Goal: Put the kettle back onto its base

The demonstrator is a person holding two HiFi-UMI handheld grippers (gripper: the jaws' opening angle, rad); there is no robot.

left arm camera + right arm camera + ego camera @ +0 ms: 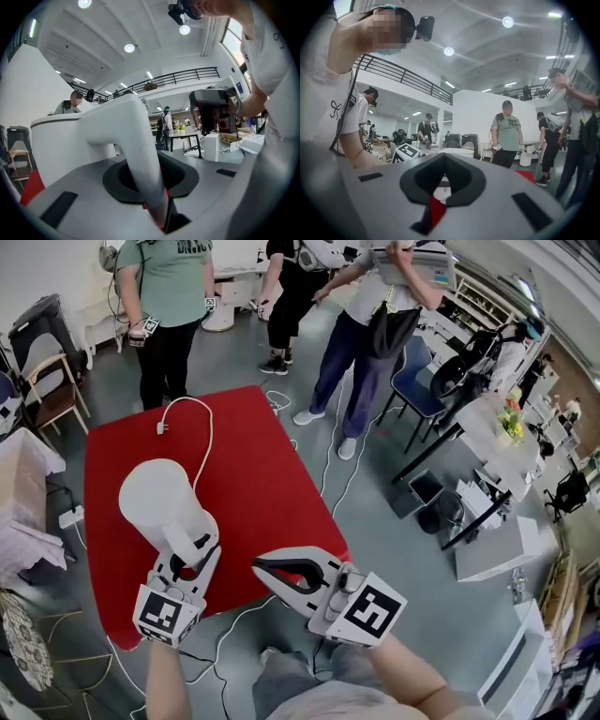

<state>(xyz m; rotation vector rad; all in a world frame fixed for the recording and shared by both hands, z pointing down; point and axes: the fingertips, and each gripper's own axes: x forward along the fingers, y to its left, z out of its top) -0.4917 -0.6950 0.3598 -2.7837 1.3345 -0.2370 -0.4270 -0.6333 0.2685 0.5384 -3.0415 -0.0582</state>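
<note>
Left gripper (pixel 192 554): jaws clamped on the white handle (pixel 136 140) of the white electric kettle (pixel 159 498). In the left gripper view the handle runs down between the two dark pads, which press it from both sides.

Kettle position: upright over the near-left part of the red table top (pixel 272 484), body on the far side of the gripper, handle toward the person. Its underside is hidden, so I cannot tell whether it rests on anything. No view shows the base clearly.

White power cord (pixel 207 432): lies on the red top, looping from a plug (pixel 161 427) at the far left round to the right, then running near until it disappears behind the kettle.

Right gripper (pixel 272 568): just right of the left one, over the near edge of the table top and apart from the kettle. Jaws together, nothing between them; the right gripper view shows only a strip of red through the gap in the pads.

Background: several people stand on the grey floor beyond the far edge of the table, including one in a green shirt (pixel 173 287).
</note>
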